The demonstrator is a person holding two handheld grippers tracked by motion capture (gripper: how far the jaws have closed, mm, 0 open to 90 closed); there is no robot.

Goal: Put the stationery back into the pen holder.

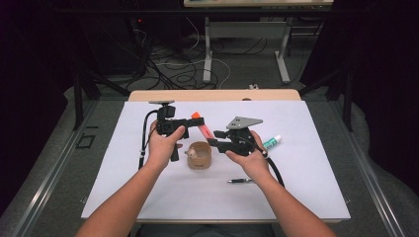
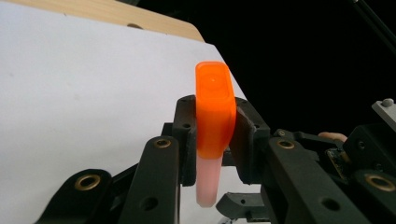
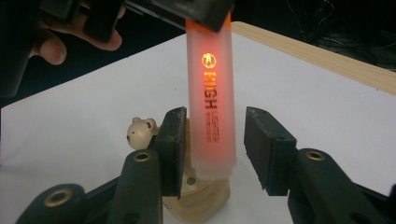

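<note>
A: What did the left gripper (image 1: pixel 193 120) hold?

B: It held an orange highlighter (image 1: pixel 201 126). In the left gripper view its two black jaws were pinched tight on the orange cap (image 2: pixel 214 112), near the middle of the frame. The pale body of the pen hung below the cap.

A: And the right gripper (image 1: pixel 213 138)?

B: In the right gripper view its jaws stood a little apart, one on each side of the pale body of the highlighter (image 3: pixel 211 93). The left pad seemed to sit right beside the pen and the right pad had a gap, so the pen was between them but not squeezed. I could not tell for sure if the left pad touched it.

A: What did that view show that the others did not?

B: It showed glowing letters on the pen. It also showed a tiny bear (image 3: pixel 141 131) at the lower left, next to a round wooden holder (image 3: pixel 201 193) under the pen.

A: What did the high view show?

B: It showed both hands in the middle of the frame, holding the pen above the wooden holder (image 1: pixel 199 155). A dark pen (image 1: pixel 240 180) lay on the table below the right hand. A white and green tube (image 1: pixel 272 142) lay just right of that hand.

A: What was the table like?

B: The table (image 1: pixel 316 187) was white with a wooden edge at the back. The room behind it was dark, with cables (image 1: pixel 173 69) on the floor at the top of the frame and grey table legs (image 1: pixel 208 49) near them.
</note>
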